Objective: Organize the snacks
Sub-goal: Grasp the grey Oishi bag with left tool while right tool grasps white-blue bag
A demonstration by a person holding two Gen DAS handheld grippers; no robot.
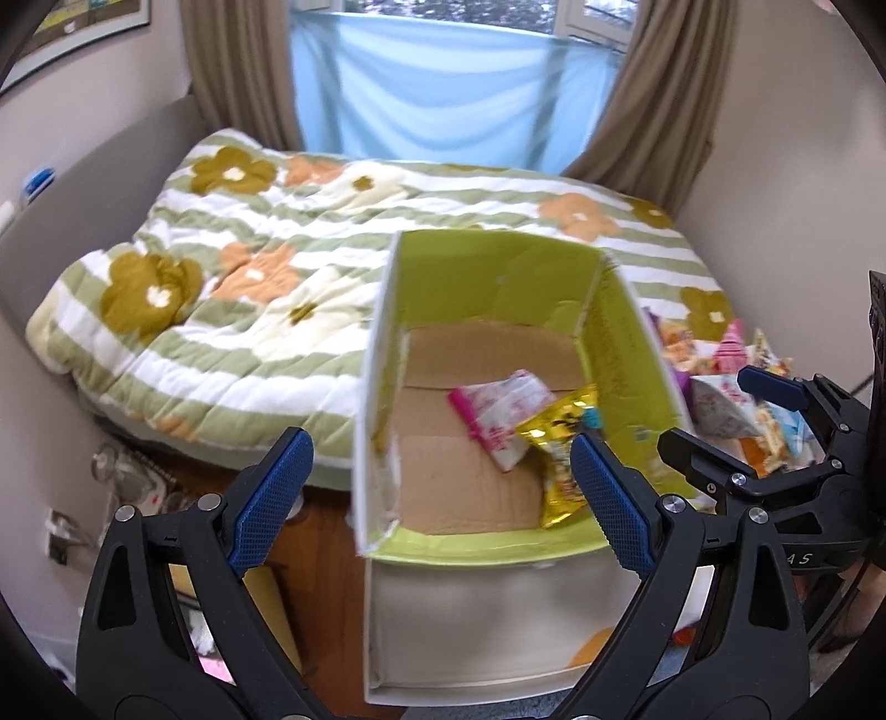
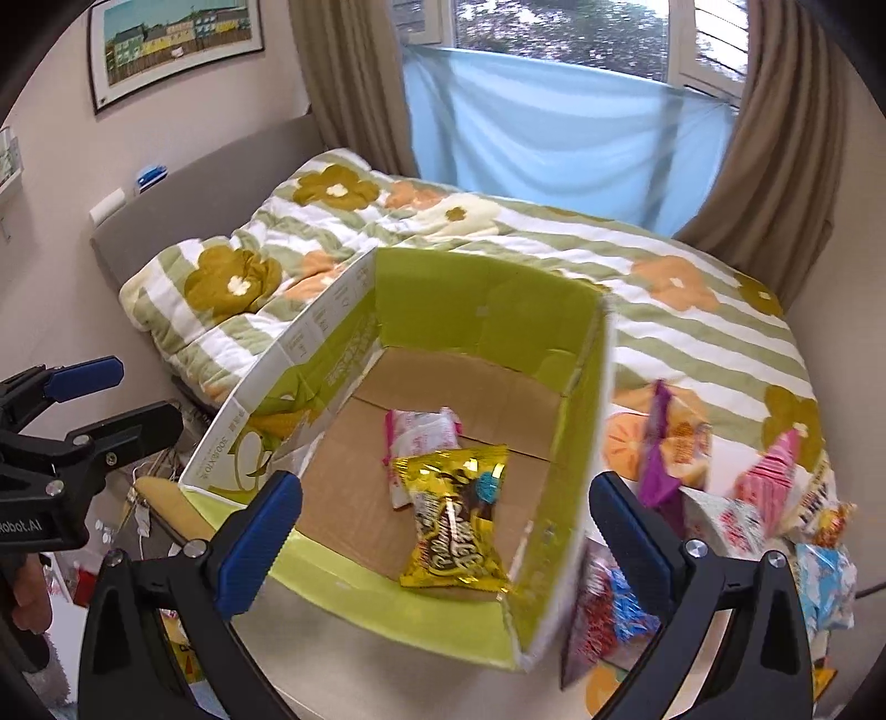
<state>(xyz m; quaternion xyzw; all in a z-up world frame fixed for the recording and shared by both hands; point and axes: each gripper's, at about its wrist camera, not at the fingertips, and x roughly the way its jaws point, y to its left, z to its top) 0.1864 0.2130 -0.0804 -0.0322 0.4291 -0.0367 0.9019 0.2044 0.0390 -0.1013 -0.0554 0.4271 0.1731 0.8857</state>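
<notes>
While both hover above the box (image 2: 487,310): left claw (image 1: 440,493) and right claw (image 2: 443,534) wide, empty.

Floral quilted bed (image 2: 554,249) below curtained window (image 2: 559,39)

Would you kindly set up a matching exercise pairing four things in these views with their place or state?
Things:
1. gold snack packet
2. pink-and-white packet
3. purple packet
4. right hand-held gripper

Places or states:
A. outside the box, on the bed beside its right wall
B. open, holding nothing
C. in the box, lying partly on top of another packet
D. in the box, partly underneath another packet

Pairs: 1-C, 2-D, 3-A, 4-B
</notes>
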